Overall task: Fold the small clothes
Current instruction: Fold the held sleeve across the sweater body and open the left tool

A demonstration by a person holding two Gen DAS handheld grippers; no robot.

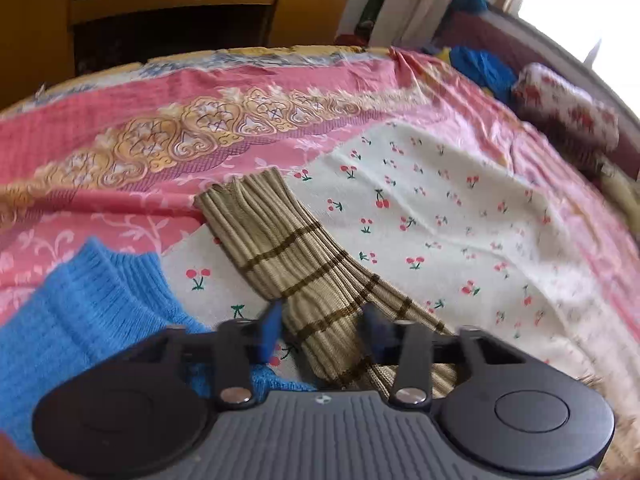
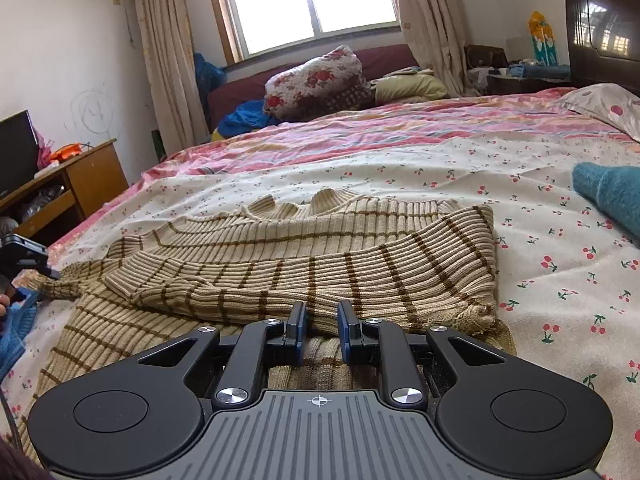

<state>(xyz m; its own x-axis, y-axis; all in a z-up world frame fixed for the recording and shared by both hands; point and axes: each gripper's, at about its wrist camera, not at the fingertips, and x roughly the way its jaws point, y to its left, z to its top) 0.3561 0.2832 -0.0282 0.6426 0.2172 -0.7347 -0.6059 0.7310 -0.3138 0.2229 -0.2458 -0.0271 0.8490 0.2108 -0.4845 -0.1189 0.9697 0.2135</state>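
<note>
A beige ribbed sweater with brown stripes (image 2: 304, 256) lies on the cherry-print sheet (image 2: 540, 240) of a bed, partly folded: one layer is turned over across the body, and the collar shows at the far edge. One sleeve (image 1: 304, 264) stretches out over the sheet toward the pink patterned bedspread (image 1: 160, 120). The left gripper (image 1: 322, 328) sits over this sleeve with a blue-padded finger on either side of it; the jaws stand partly apart, the fingers are blurred, and whether the pads press on the knit cannot be told. The right gripper (image 2: 322, 326) hovers low at the near edge of the folded layer, its jaws a narrow gap apart, with the knit lying under and ahead of them; whether fabric is pinched between the pads cannot be told either. A blue knitted garment (image 1: 88, 320) lies just beside the sleeve, and a teal one (image 2: 612, 196) lies well apart. A floral pillow (image 2: 316, 80) sits under the window (image 2: 312, 0), and a wooden cabinet (image 2: 80, 184) stands beside the bed.
</note>
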